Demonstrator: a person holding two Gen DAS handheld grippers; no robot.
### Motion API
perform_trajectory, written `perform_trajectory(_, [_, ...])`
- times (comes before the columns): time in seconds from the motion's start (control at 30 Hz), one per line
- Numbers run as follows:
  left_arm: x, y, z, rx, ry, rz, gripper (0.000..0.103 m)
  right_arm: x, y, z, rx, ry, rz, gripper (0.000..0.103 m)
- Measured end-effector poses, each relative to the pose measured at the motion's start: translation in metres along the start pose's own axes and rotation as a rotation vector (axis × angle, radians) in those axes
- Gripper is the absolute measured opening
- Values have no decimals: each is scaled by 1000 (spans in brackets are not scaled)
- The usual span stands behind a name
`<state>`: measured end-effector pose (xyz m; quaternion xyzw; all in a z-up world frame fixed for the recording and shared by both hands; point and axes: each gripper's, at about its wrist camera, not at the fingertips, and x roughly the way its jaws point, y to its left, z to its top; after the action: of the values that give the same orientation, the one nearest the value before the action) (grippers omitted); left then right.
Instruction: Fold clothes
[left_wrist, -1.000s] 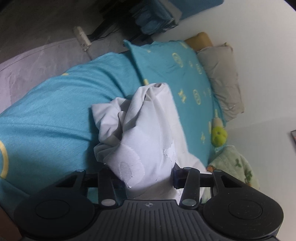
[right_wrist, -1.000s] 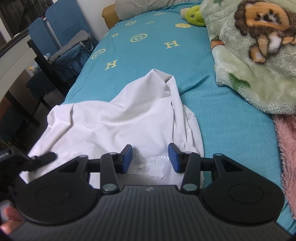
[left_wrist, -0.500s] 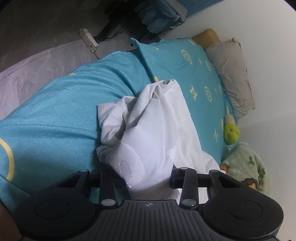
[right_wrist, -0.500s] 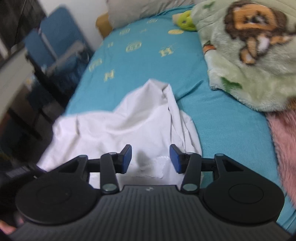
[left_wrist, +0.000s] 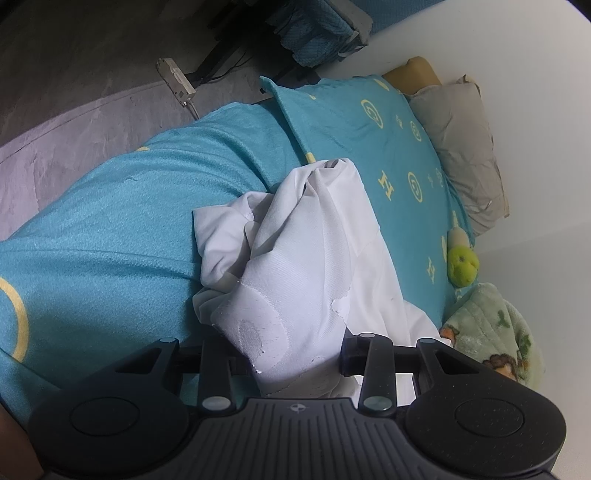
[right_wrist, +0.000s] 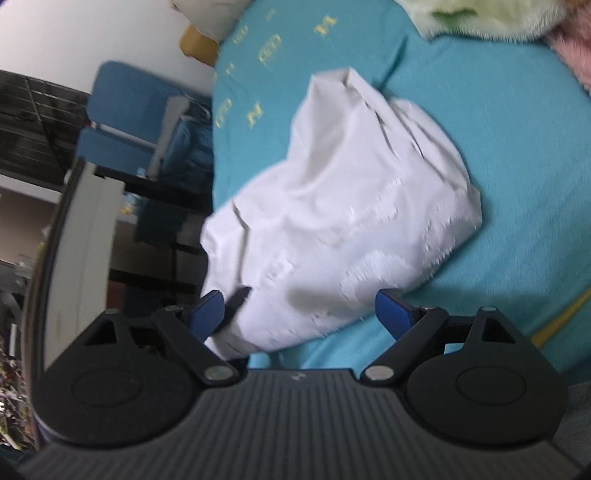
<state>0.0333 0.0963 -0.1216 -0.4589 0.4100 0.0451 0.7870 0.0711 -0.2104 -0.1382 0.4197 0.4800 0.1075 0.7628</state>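
Note:
A crumpled white garment (left_wrist: 314, 251) with a worn print lies bunched on the teal bedsheet (left_wrist: 110, 229). My left gripper (left_wrist: 291, 358) has its jaws wide apart with a fold of the garment draped between them. In the blurred right wrist view the garment (right_wrist: 343, 206) is a heap on the teal sheet (right_wrist: 517, 155). My right gripper (right_wrist: 299, 314) is open wide, its blue pads (right_wrist: 391, 314) on either side of the heap's near edge, not closed on it.
A grey pillow (left_wrist: 461, 147), a green plush toy (left_wrist: 461, 264) and a green fleece blanket (left_wrist: 495, 339) lie along the wall. The bed's left edge drops to a grey rug (left_wrist: 55, 147) with a power strip (left_wrist: 177, 79). Blue chairs (right_wrist: 122, 122) stand beside the bed.
My right gripper has opened wider and swung left and tilted, with strong motion blur. The garment now looks more bunched up. My left gripper's view shifted slightly, still holding cloth between its jaws.

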Motion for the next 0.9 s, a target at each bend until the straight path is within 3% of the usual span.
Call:
perform_trajectory(0.33, [-1,0,0,2,-8,-1,38,26,-7,-7,-9,49,-83,90])
perform_trajectory(0.5, [-7,2,1,-28,-12,-51,27,27,-8,-6,-25,41,-78,91])
perform_trajectory(0.63, [-14,-1,0,-44,-33,-132,23,24,-12,-4,11,18,11,91])
perform_trajectory(0.77, [-23,-3,0,-56,-65,-222,22,30,-21,-2,122,28,177,92])
perform_trajectory(0.9, [-26,-3,1,-83,-74,-268,21,38,-35,2,208,21,260,92])
